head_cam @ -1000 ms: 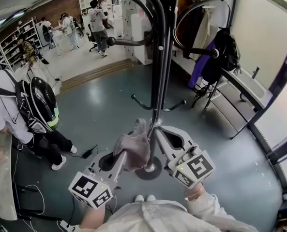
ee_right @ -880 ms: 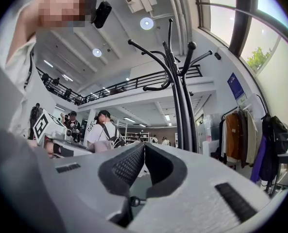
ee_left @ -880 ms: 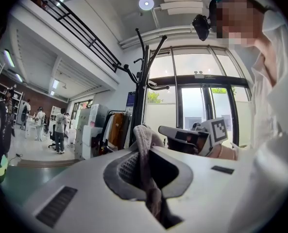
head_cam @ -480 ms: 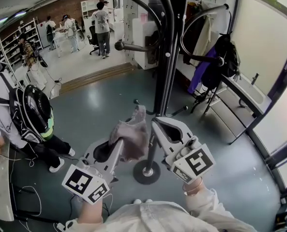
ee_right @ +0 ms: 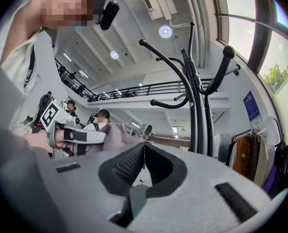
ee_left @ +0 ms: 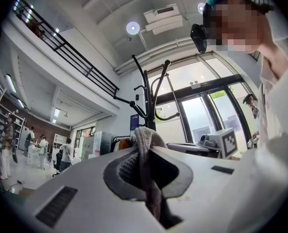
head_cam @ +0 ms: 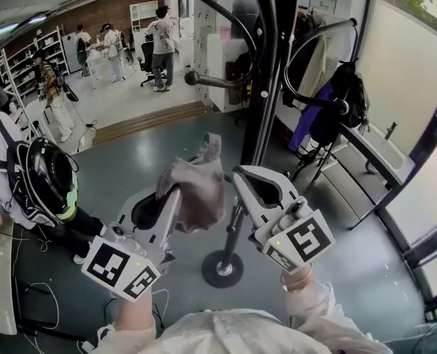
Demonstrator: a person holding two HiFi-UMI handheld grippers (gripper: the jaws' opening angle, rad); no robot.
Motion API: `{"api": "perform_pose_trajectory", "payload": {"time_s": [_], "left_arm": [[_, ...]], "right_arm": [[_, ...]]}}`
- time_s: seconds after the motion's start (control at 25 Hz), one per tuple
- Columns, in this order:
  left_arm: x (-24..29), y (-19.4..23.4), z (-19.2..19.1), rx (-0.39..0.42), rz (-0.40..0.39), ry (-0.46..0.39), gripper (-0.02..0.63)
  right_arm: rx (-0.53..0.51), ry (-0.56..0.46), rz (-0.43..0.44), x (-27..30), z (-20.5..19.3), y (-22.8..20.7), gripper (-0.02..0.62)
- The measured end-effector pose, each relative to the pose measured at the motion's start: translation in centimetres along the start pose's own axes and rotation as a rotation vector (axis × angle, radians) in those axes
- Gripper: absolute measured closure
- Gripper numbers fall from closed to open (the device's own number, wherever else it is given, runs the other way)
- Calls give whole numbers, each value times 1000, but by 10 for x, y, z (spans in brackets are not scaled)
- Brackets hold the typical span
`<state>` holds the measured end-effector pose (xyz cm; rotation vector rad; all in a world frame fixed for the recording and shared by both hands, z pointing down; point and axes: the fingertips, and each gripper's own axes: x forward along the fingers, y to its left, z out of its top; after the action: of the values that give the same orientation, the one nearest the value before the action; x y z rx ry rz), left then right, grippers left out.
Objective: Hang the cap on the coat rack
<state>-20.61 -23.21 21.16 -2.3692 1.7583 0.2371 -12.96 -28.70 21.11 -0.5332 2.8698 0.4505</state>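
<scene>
left gripper (head_cam: 175,198): jaws clamped on a fold of the cap, which stands up from the tips in the left gripper view (ee_left: 144,148); it points slightly upward toward the rack
cap (head_cam: 196,198): grey-brown and soft, carried in the air at the left gripper's tips, its crown bunched and 1 strap end poking up; it touches no part of the rack; also seen in the left gripper view (ee_left: 144,136) and, off to the left, in the right gripper view (ee_right: 115,132)
right gripper (head_cam: 240,175): jaws together with nothing between them (ee_right: 144,147), just right of the cap and close beside the pole
coat rack (head_cam: 266,102): black upright pole on a round base (head_cam: 222,268), curved arms ending in knobs
deciding relation: the nearest knobbed arm (head_cam: 192,77) lies above and beyond the cap, on the pole's left side, so the cap has to go up and forward and drop over the knob; the arm's long axis runs out from the pole toward the left; the left gripper, which holds the cap, is my pick as the nearer one
change from earlier: both grippers and the cap sit higher against the pole than 1 second ago; grip on the cap unchanged
</scene>
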Motion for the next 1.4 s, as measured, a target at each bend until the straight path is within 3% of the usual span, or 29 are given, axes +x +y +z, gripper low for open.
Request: {"api": "perform_pose_trajectory", "payload": {"time_s": [0.68, 1.12, 1.4], "left_arm": [[16, 16, 74, 90, 47, -142, 588], [11, 33, 98, 104, 80, -169, 588], [10, 34, 94, 105, 81, -195, 588]], "right_arm": [[-70, -71, 23, 20, 40, -16, 592], [-85, -101, 59, 39, 58, -11, 591], [-97, -108, 55, 34, 51, -12, 592]]}}
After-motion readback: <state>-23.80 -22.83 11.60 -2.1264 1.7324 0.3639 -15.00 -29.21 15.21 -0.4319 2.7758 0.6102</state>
